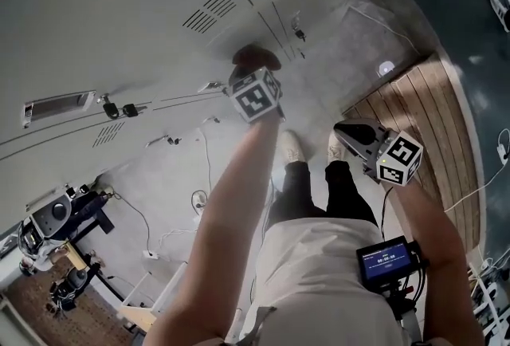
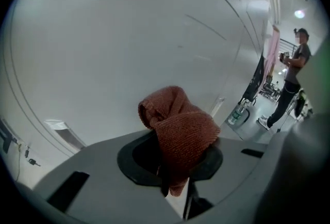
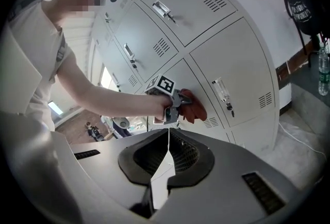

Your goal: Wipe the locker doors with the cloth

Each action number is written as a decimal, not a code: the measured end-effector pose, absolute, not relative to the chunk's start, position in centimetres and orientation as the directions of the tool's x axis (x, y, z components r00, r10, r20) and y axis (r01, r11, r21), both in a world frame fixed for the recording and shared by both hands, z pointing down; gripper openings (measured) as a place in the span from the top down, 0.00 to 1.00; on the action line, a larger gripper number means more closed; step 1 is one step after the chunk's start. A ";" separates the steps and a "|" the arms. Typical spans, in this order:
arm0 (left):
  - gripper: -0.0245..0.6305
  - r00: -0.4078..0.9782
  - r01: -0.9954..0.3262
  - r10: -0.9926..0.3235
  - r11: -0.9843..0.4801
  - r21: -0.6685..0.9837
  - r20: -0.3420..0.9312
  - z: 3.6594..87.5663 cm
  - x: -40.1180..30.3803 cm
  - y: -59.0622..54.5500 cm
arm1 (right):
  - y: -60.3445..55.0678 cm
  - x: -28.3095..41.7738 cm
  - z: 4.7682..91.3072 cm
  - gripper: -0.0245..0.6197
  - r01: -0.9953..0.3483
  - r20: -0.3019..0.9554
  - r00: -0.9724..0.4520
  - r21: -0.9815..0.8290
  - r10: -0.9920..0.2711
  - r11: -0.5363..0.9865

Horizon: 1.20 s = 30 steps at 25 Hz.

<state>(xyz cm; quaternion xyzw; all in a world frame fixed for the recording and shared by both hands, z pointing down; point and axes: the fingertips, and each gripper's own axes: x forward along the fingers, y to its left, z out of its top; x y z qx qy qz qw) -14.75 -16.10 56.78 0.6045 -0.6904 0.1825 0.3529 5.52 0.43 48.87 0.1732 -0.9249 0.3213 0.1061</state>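
A rust-red knitted cloth (image 2: 180, 130) is bunched between the jaws of my left gripper (image 2: 172, 176), which is shut on it. The cloth (image 1: 255, 59) is pressed against a grey locker door (image 1: 119, 9), just right of a vent slot. From the right gripper view, the left gripper (image 3: 178, 101) holds the cloth (image 3: 197, 108) on a lower locker door (image 3: 227, 63), left of its handle. My right gripper (image 1: 347, 131) hangs lower and away from the lockers; its jaws (image 3: 166, 145) are shut with nothing between them.
Keys hang from locker locks (image 1: 119, 109). A wooden platform (image 1: 430, 121) lies on the floor at the right, with cables (image 1: 199, 197) trailing below the lockers. Equipment stands at the lower left (image 1: 56, 217). A water bottle (image 3: 323, 70) and another person (image 2: 291, 83) are farther off.
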 end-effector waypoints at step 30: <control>0.86 -0.258 -0.837 -0.572 0.535 0.116 0.778 59.3 -31.0 -4.3 | 0.7 3.2 50.2 0.93 -0.369 0.323 -0.922 -0.561 -0.215 0.741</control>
